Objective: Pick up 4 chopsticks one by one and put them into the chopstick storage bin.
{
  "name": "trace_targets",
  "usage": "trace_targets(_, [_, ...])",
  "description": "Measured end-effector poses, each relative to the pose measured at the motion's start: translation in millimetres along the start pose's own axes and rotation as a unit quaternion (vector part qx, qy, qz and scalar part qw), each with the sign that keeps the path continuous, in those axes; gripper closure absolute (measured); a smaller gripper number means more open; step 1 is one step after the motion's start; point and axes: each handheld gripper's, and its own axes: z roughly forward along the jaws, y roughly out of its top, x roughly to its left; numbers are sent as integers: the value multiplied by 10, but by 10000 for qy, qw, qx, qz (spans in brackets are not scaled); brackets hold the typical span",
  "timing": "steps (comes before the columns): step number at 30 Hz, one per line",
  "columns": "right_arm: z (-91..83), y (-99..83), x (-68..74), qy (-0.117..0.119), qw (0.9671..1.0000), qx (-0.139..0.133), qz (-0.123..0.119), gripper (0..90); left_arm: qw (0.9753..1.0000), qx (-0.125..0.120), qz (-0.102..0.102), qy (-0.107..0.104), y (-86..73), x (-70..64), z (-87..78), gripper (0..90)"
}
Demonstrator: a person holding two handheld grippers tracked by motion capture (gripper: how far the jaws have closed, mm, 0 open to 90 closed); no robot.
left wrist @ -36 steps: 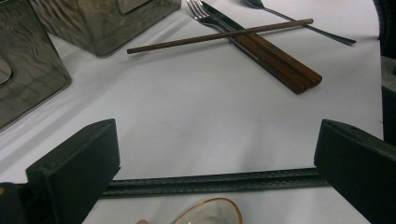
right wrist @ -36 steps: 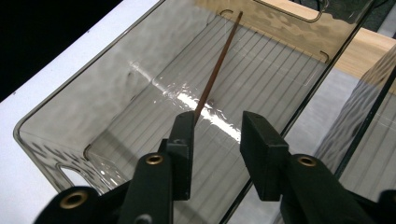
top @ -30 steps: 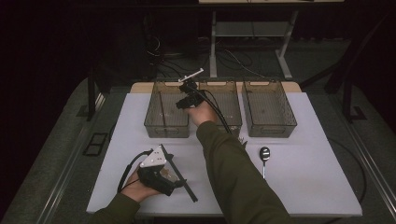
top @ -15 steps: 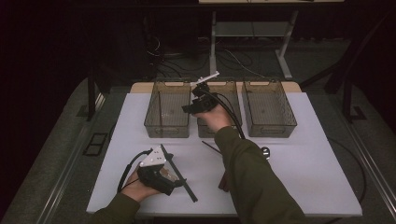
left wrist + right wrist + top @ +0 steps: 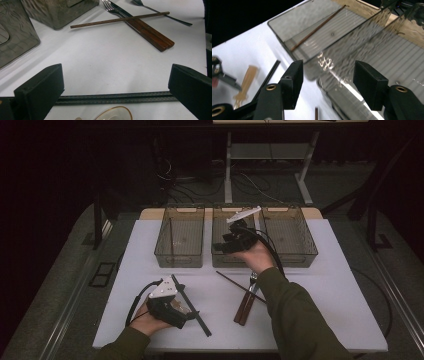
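Chopsticks are being sorted into bins: one chopstick (image 5: 318, 27) already lies in the left bin (image 5: 180, 237), at the upper middle of the right gripper view, thin, brown and straight. Its mate (image 5: 240, 286) rests at centre frame of the high view, across the wooden-handled knife (image 5: 147, 31) and fork (image 5: 107, 5). Both appear left to sort, along with a spoon (image 5: 160, 13). The right gripper (image 5: 231, 239) hovers over the middle bin (image 5: 220, 251), jaws apart and empty. The left gripper (image 5: 180, 307) rests at lower left, jaws wide and empty.

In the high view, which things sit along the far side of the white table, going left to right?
Left clear plastic bin holding a thin brown chopstick, then the middle clear plastic bin with the right gripper above it, then the right clear plastic bin.
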Motion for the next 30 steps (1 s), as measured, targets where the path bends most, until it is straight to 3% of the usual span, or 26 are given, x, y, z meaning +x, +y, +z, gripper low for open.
trace_targets(14, [-358,-332,68,148,9994,-87,-303,411,10000,-35,-14,-22,-6,1,-6,0])
trace_targets(30, [-704,-834,29,215,9993,-68,-307,420,9999,-108,-102,45,-28,19,-15,0])
